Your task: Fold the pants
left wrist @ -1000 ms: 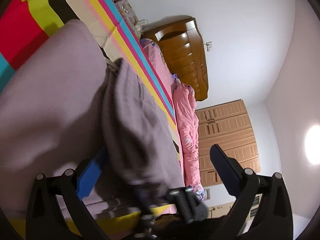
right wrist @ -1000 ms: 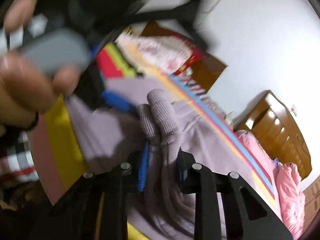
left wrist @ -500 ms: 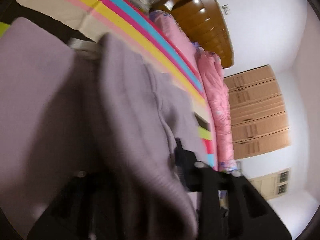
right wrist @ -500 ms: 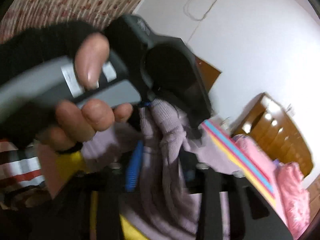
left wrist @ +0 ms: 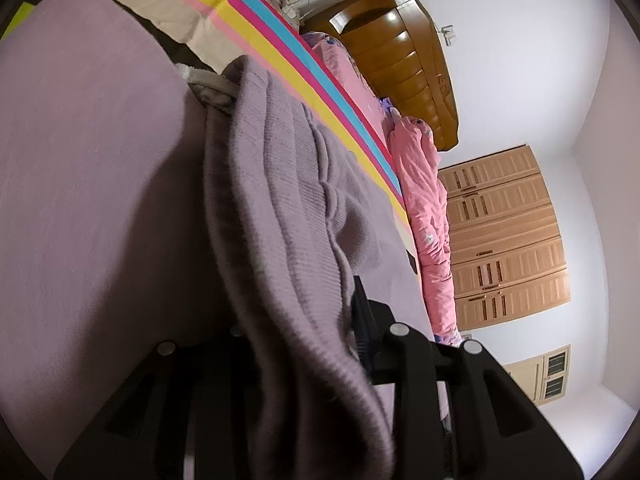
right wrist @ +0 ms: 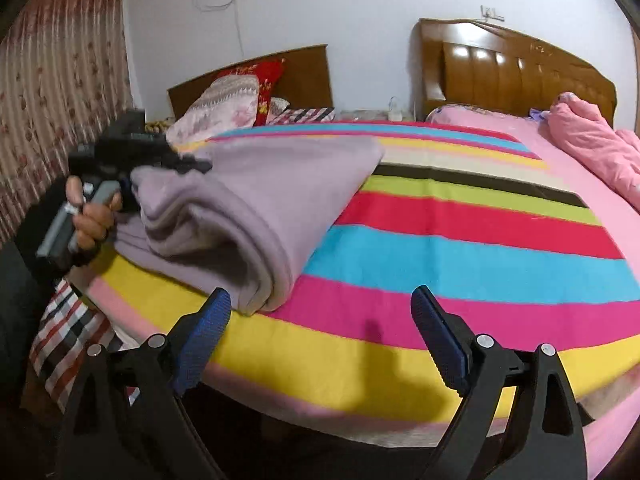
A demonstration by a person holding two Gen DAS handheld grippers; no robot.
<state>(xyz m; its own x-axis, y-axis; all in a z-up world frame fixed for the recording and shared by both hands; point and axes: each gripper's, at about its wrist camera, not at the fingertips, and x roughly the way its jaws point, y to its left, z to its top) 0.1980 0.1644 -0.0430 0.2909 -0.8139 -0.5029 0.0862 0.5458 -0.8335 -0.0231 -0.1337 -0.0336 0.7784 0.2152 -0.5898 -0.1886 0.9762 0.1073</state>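
The lilac knit pants (right wrist: pixel 248 204) lie in a folded heap at the near left of the striped bed. My left gripper (right wrist: pixel 160 168) is shut on their left edge; a hand holds it. In the left wrist view the pants (left wrist: pixel 280 200) fill the left and centre, and the cloth drapes between and over the gripper's (left wrist: pixel 304 320) black fingers, which are closed on it. My right gripper (right wrist: pixel 320 340) is open and empty, just off the bed's front edge, to the right of the heap's near fold.
The bed has a rainbow-striped blanket (right wrist: pixel 460 248). A pink quilt (right wrist: pixel 592 148) lies at the far right by a wooden headboard (right wrist: pixel 520 68). Pillows (right wrist: pixel 224 104) lie at the back left. A plaid cloth (right wrist: pixel 68 332) hangs at the bed's left corner. Curtains (right wrist: pixel 60 80) hang on the left.
My right gripper has let go of the pants, opened and pulled back off the bed. My left gripper has closed on the cloth.
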